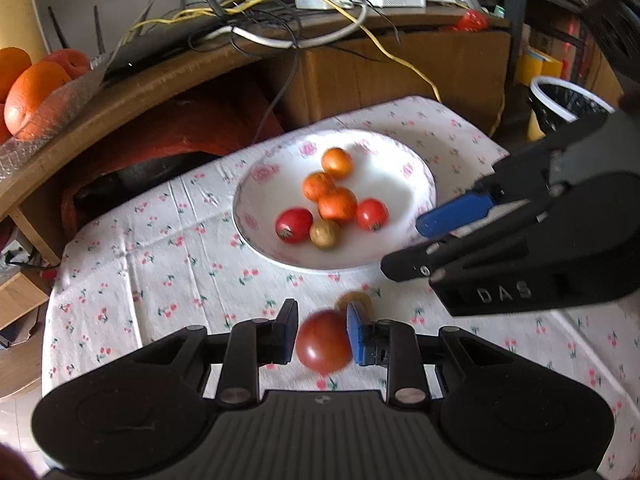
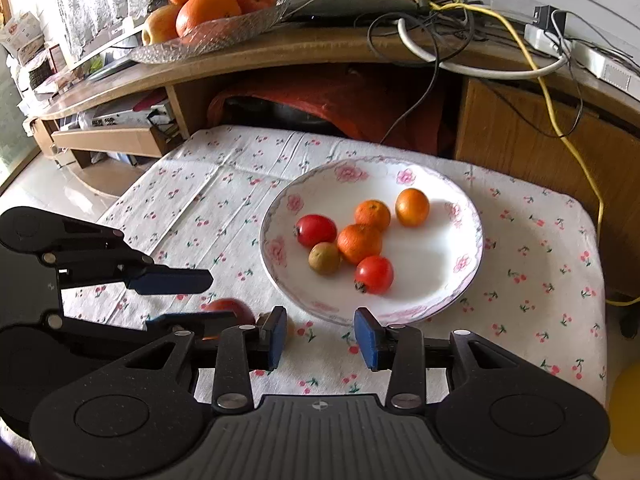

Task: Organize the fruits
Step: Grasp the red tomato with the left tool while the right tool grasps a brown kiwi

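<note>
Two blue-padded fingers of the left gripper (image 1: 322, 334) straddle a red tomato (image 1: 325, 342) on the tablecloth (image 1: 160, 272); whether they squeeze it cannot be told, as motion blurs the fruit. At twelve o'clock, just past the right pad, sits a small brown fruit (image 1: 354, 300). Farther at twelve o'clock, the floral plate (image 1: 256, 176) holds three oranges, two tomatoes and one brown fruit. At two o'clock hovers the right gripper (image 2: 322, 336), fingers spread wide with nothing between them, beside the plate's near rim.
</note>
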The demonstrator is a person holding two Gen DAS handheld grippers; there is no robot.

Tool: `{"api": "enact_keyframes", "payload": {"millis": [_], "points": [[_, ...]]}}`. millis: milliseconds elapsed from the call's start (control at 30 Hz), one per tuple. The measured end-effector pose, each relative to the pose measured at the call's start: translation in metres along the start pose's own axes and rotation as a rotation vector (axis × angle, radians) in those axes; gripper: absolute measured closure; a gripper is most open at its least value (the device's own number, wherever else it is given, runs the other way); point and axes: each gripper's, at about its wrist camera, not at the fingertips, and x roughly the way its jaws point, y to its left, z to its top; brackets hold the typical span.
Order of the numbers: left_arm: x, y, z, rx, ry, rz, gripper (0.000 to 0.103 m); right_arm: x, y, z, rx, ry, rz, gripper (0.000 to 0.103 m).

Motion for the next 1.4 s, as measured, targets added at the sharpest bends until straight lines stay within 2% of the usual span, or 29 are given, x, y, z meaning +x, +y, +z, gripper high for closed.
{"api": "enact_keyframes", "payload": {"millis": [267, 500, 800, 1100, 1400], "points": [[0.006, 0.001, -0.01, 0.013, 0.029, -0.043, 0.062, 0.004, -0.001, -0.004, 0.006, 0.028, 0.007, 0.069], [0.011, 0.001, -0.011, 0.026, 0.032, -0.039, 0.061, 0.007, 0.0, -0.007, 0.005, 0.045, 0.013, 0.069], [0.025, 0.015, -0.007, -0.027, 0.035, -0.045, 0.057, 0.011, 0.002, -0.007, 0.006, 0.06, 0.022, 0.068], [0.014, 0.023, -0.012, -0.041, 0.045, -0.023, 0.058, 0.012, 0.005, -0.006, 0.0, 0.069, 0.049, 0.068], [0.006, 0.039, -0.027, -0.074, 0.061, -0.015, 0.058, 0.034, 0.016, -0.006, -0.002, 0.104, 0.088, 0.068]]}}
